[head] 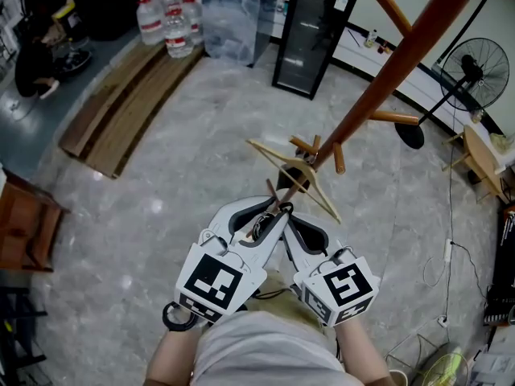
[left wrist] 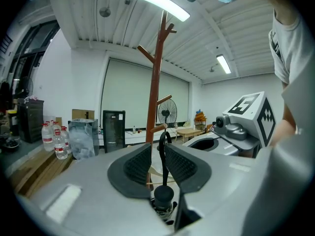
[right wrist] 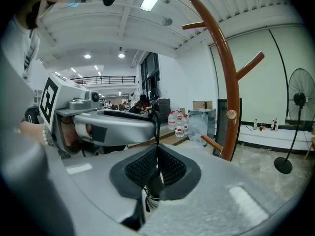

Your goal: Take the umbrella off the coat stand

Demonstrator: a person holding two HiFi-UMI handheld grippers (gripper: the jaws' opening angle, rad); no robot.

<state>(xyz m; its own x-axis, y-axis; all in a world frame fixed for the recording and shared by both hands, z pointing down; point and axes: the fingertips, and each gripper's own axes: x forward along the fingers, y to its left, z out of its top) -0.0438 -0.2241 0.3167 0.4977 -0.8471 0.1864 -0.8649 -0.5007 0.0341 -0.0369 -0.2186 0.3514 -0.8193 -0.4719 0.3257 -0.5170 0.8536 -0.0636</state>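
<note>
Now R hand-held gripper (right wrist: 156, 149) pinches thin black strap (left wrist: 163, 165), L hand-held gripper (left wrist: 157, 150) apart round it.

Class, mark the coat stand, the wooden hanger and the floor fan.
coat stand (head: 386, 80), head view, slanting pole
wooden hanger (head: 299, 169), head view, its middle
floor fan (head: 480, 72), head view, round cage

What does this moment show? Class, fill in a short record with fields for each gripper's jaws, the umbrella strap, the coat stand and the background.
Left gripper: jaws apart, with the black strap between them, not pinched
Right gripper: jaws shut on the strap
Umbrella handle: black knob at the strap's lower end, inside the left gripper
Coat stand: brown wood, just ahead of both grippers, with a wooden hanger on it
Background: pedestal fan, black cabinet, water bottles
</note>
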